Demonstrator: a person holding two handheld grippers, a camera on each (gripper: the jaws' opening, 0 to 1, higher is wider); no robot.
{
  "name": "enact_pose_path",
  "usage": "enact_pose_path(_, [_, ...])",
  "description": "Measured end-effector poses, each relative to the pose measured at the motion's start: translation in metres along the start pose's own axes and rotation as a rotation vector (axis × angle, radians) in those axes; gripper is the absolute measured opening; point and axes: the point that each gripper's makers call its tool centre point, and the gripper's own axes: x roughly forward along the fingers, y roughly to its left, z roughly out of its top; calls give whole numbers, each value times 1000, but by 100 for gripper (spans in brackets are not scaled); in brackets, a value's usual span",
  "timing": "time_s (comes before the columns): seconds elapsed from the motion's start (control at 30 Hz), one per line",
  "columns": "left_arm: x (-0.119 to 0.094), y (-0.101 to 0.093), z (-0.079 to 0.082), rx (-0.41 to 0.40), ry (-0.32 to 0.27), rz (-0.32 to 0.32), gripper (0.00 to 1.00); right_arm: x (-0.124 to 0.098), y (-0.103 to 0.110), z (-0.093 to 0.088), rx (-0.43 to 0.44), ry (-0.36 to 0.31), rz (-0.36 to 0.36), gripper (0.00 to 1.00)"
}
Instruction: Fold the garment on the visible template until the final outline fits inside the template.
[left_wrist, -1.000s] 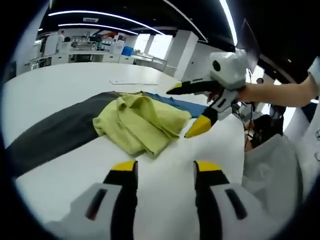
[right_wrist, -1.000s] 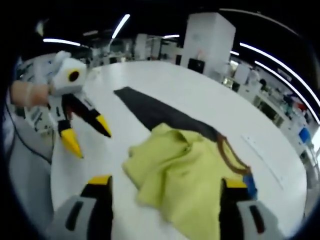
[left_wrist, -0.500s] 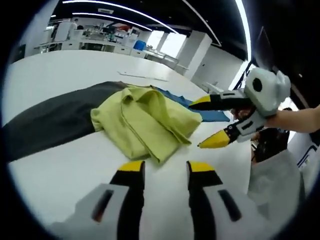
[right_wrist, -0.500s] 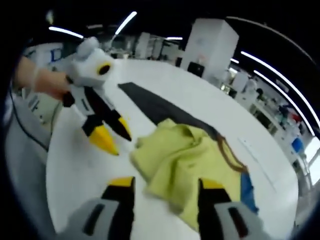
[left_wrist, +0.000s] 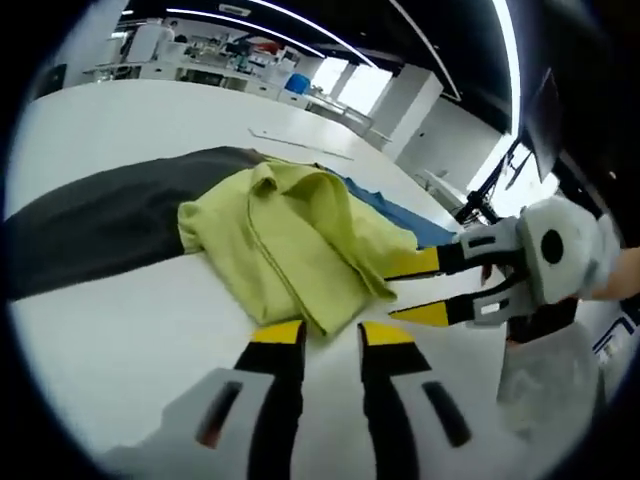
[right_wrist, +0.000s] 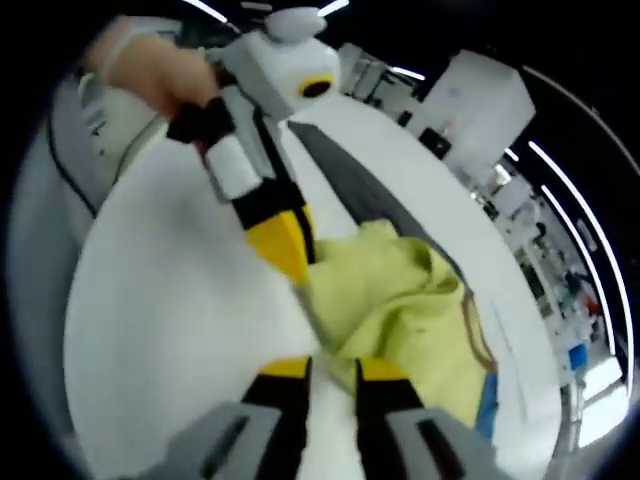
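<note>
**A:** What does the left gripper view show?

**B:** A yellow-green shirt lies crumpled in soft folds on a smooth white table, its near hem just beyond the left gripper. Under it, a flat dark grey mat stretches away to the left, and a blue cloth peeks out on the far right side. The left gripper's yellow-tipped black jaws stand narrow, a slim gap between them, nothing held. The right gripper comes in from the right, its yellow tips at the shirt's right edge.

**A:** And the room?

**B:** An open hall with long ceiling light strips, white pillars and benches far off.

**A:** The right gripper view?

**B:** The shirt sits just past the right gripper, a brown neckband on its right side and a sliver of blue cloth beside it. The dark mat runs into the distance. This gripper's jaws are almost together; I cannot tell whether they pinch the hem. The left gripper, held by a hand, points down at the shirt's left edge.

**A:** What has changed from half a second ago?

**B:** Both pairs of jaws have narrowed, and both grippers have come in closer to the shirt's near edge. The shirt lies as before.
</note>
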Motion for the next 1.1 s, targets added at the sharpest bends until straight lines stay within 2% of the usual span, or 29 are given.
enact_pose_path(0.13, [0, 3, 0, -1, 0, 11, 11, 1, -2, 0, -6, 3, -5, 7])
enact_pose_path(0.27, [-1, 5, -2, -24, -1, 5, 0, 3, -4, -2, 27, 4, -12, 4])
enact_pose_path(0.5, [-1, 5, -2, -39, -3, 7, 0, 0, -8, -3, 72, -8, -31, 0])
enact_pose_path(0.63, [-5, 1, -1, 31, 7, -6, 0, -10, -12, -3, 60, -13, -48, 0])
enact_pose_path(0.77, [-15, 0, 4, 44, 4, 5, 0, -20, -16, -6, 64, -18, -64, 0])
enact_pose_path(0.93, [-34, 3, 9, 80, -8, 29, 0, -37, -21, -10, 92, -27, -89, 0])
enact_pose_path(1.1, [-60, 4, 11, 171, 1, 63, 0, -61, -23, -22, 120, -19, -119, 0])
